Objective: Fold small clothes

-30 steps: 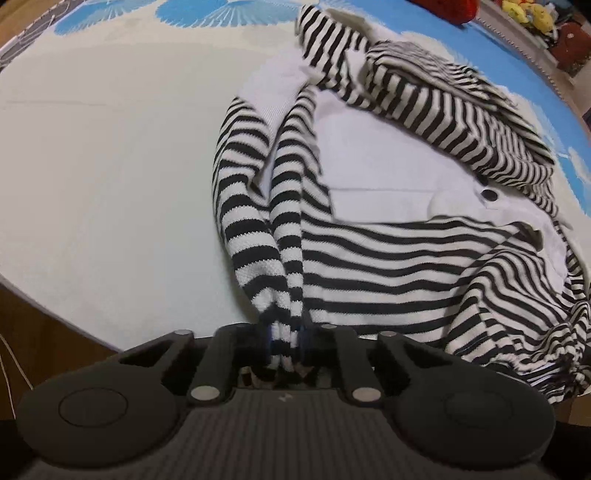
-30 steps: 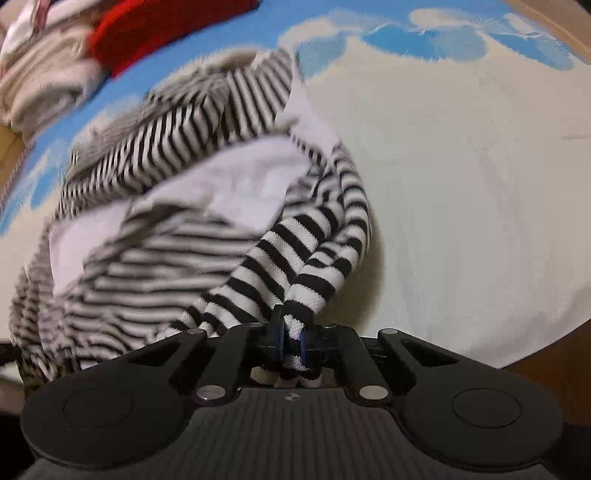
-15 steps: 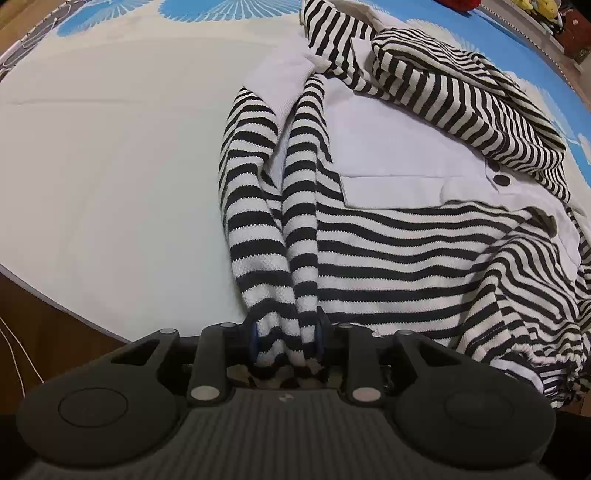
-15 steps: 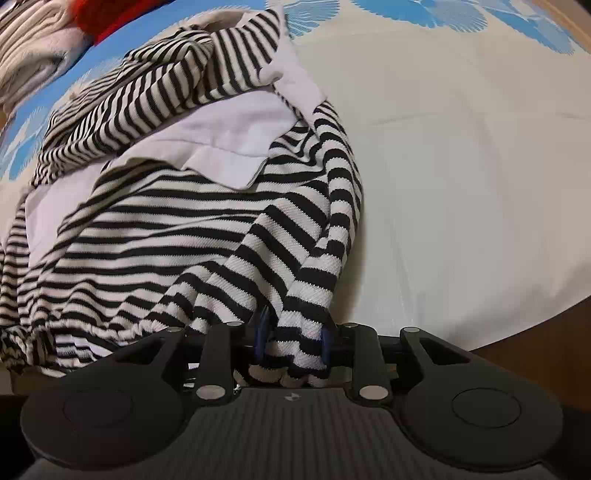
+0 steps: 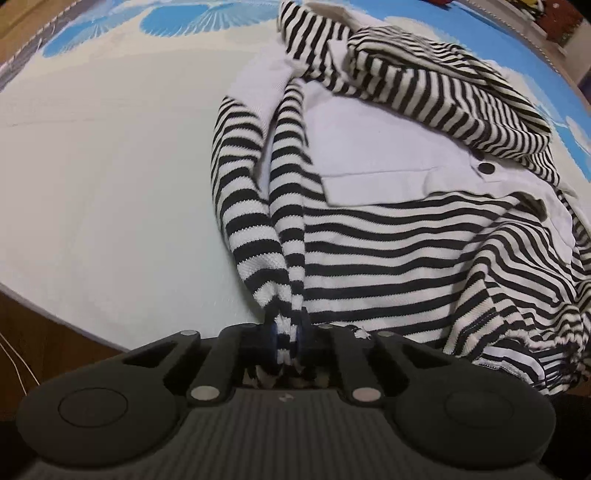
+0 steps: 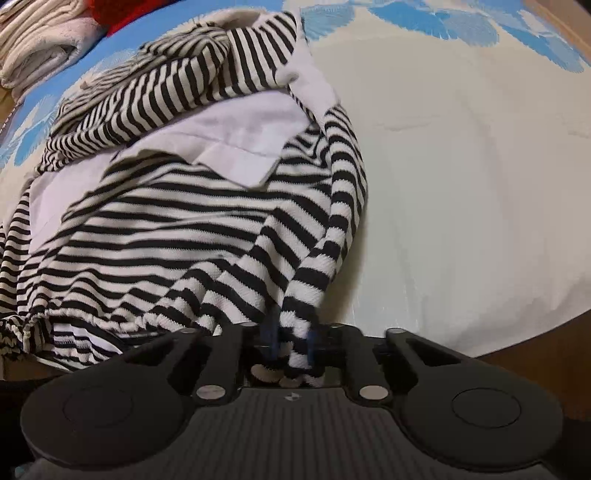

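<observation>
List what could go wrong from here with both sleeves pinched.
1. The left gripper and right gripper each pinch only a sleeve end of the striped top, so a pull may stretch the knit or slip free.
2. The hem hangs bunched over the table edge; dragging toward it may slide the top off.
3. The hood lies crumpled on the chest and may get folded in crooked.

one striped garment (image 5: 388,240), two grippers, one folded cream towel (image 6: 40,48), one red cloth (image 6: 122,11).
</observation>
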Motion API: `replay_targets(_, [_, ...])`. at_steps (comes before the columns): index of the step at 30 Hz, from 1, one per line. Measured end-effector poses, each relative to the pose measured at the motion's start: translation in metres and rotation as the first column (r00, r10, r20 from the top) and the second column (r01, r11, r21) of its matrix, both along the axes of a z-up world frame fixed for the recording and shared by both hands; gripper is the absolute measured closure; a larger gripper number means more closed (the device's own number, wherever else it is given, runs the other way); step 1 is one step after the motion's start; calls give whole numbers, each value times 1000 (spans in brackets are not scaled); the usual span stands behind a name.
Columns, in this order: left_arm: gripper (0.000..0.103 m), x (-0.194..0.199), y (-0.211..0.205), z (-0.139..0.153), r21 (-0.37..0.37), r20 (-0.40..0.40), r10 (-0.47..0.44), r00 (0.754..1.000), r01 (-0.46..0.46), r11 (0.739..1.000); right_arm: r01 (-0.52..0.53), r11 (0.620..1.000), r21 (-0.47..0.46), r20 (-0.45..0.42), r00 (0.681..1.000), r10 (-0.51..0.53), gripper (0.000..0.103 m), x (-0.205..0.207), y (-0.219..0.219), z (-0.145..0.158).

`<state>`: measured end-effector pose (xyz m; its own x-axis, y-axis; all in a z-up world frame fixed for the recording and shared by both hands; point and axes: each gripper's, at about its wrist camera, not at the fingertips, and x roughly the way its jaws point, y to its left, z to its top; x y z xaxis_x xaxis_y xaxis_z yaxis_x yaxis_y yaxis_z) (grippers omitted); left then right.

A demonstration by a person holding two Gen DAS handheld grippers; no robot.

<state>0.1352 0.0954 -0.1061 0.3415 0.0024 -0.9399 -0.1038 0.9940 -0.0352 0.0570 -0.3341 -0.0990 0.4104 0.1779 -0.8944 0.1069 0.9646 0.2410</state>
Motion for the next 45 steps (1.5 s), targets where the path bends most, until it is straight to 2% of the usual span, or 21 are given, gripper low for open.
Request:
replay_targets(5, [95, -4, -1, 12, -36, 58, -21, 998, 23, 999, 19, 999, 39, 112, 993, -23, 97, -5, -4, 21])
replay_targets(7, [95, -7, -1, 21, -55, 94, -22, 995, 28, 998, 32, 996, 81, 167, 985, -46, 98, -8, -10, 34])
replay_targets(13, [96, -26, -3, 54, -87, 234, -27, 972, 49, 995, 61, 980, 191, 282, 952, -115, 98, -22, -32, 68])
replay_targets(16, [96, -35, 3, 70, -155, 278, 14, 960, 30, 988, 64, 965, 253, 326, 934, -148, 99, -32, -45, 87])
replay_targets(22, [96, -69, 26, 123, -270, 361, 62, 930, 40, 962, 26, 938, 347, 439, 879, -187, 99, -73, -68, 138])
replay_targets(26, [96, -112, 33, 164, -316, 433, 46, 900, 103, 943, -43, 920, 389, 548, 814, -194, 99, -119, -82, 181])
replay_targets(28, [96, -116, 35, 170, -317, 446, 31, 894, 125, 940, -65, 916, 396, 579, 791, -195, 99, -129, -89, 190])
replay_targets(30, [96, -103, 37, 163, -332, 419, 33, 907, 119, 936, -44, 911, 409, 559, 802, -213, 99, -122, -96, 186])
replay_targets(34, [96, -60, 38, 142, -354, 353, 44, 935, 90, 931, 42, 908, 416, 451, 858, -247, 99, -79, -104, 158])
replay_targets(36, [96, -29, 35, 133, -341, 334, 22, 942, 99, 935, 60, 928, 368, 425, 877, -225, 99, -58, -98, 150])
replay_targets(41, [96, 58, 27, 103, -316, 284, -11, 959, 104, 943, 93, 941, 325, 352, 912, -211, 99, 18, -92, 125])
replay_targets(45, [93, 117, 25, 68, -333, 222, 24, 975, 53, 941, 121, 952, 281, 273, 941, -200, 99, 84, -79, 95])
